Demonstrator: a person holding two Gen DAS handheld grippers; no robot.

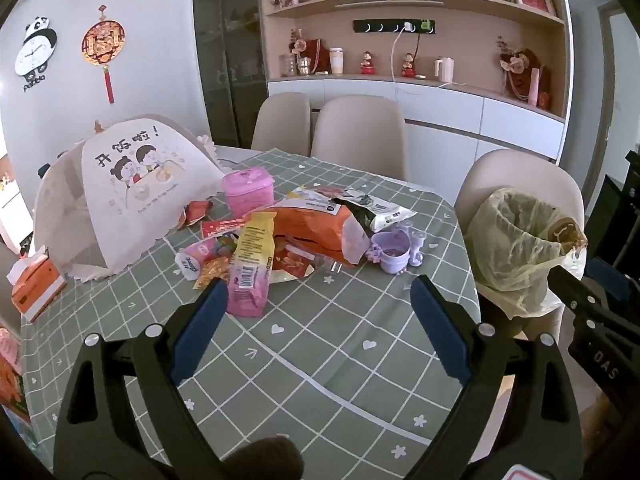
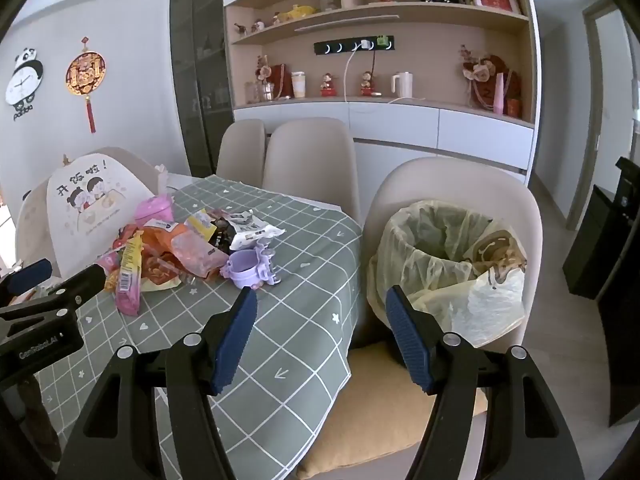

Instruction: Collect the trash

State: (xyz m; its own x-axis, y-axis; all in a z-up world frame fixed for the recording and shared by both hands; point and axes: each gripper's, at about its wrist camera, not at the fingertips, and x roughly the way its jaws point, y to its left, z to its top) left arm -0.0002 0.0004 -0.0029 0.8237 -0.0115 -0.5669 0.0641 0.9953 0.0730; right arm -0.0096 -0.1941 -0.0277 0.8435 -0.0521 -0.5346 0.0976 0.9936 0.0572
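The left gripper (image 1: 316, 292) hovers over the near part of the table (image 1: 320, 344), fingers spread wide and holding nothing. The right gripper (image 2: 320, 300) hangs at the table's right edge, above the gap between the table and a chair (image 2: 452, 184); its fingers are also spread wide and hold nothing.

Just beyond the left gripper's fingertips lies a pile of wrappers (image 1: 280, 240) on the green checked tablecloth (image 1: 360, 320). A pink-and-yellow packet (image 1: 252, 268) lies nearest, with an orange bag (image 1: 312, 224) behind it. A purple toy cup (image 1: 394, 252) stands just to the right of the pile.

A lined trash bin (image 2: 444, 264) sits on the chair to the right of the table, apart from the wrappers.

Farther back, a pink container (image 1: 248, 192) and a mesh food cover (image 1: 132, 192) stand on the table.
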